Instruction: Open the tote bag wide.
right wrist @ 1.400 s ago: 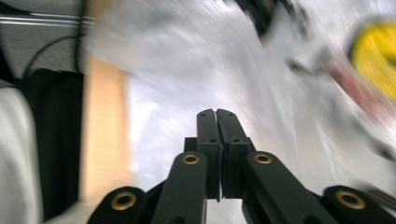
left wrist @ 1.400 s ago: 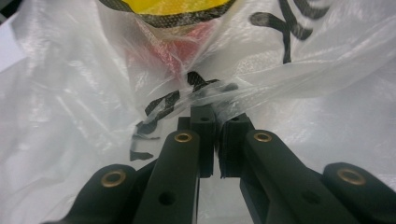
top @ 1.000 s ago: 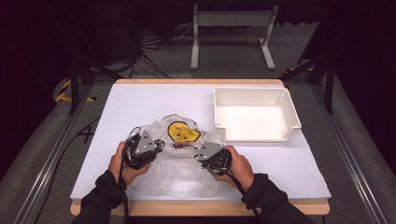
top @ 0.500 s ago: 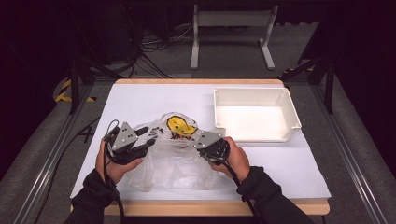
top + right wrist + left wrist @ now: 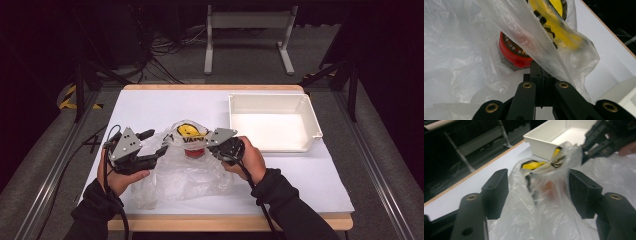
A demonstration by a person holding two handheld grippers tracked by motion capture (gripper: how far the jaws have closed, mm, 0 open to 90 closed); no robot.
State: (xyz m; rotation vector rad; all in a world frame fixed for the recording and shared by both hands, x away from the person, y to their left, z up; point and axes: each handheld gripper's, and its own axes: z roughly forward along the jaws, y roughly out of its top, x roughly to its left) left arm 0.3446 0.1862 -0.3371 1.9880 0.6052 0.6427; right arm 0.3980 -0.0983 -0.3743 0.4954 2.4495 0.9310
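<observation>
On the white table [image 5: 150,105], the plastic bag [image 5: 185,172] sits between the left gripper [image 5: 156,143]'s just-opened jaws — right gripper [image 5: 212,145] clamps its edge.

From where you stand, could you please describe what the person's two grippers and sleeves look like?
Both are black two-jaw tools. The left gripper carries a grey three-cornered plate on top, and the right gripper has one too. The jaws end in flat, rectangular black pads, with brass-coloured rivets on the linkage. A black cable trails from each. The person wears dark long sleeves.

High view: above the desk's [image 5: 150,107] near edge, facing forward-down. Tool views: close, both sharing the plastic bag [image 5: 544,202].
</observation>
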